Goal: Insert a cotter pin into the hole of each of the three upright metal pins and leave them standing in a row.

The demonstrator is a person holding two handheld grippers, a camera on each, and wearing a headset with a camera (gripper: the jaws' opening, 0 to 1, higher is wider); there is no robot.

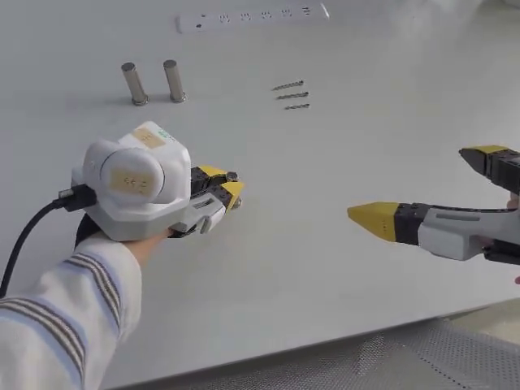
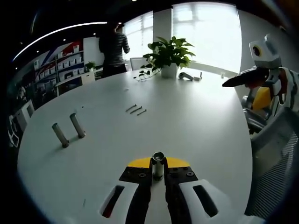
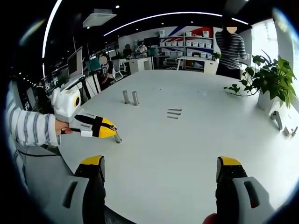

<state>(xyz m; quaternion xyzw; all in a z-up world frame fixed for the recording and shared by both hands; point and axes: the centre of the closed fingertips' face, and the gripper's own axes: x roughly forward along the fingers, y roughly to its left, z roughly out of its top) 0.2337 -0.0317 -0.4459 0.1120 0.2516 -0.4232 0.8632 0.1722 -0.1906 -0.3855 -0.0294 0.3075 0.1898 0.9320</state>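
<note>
At the upper left of the head view, two metal pins stand upright side by side on the white worktop. Below them, the left gripper is closed around a third metal pin. A power strip lies along the top edge, with three cotter pins below it. At right, the right gripper gapes wide, empty.
</note>
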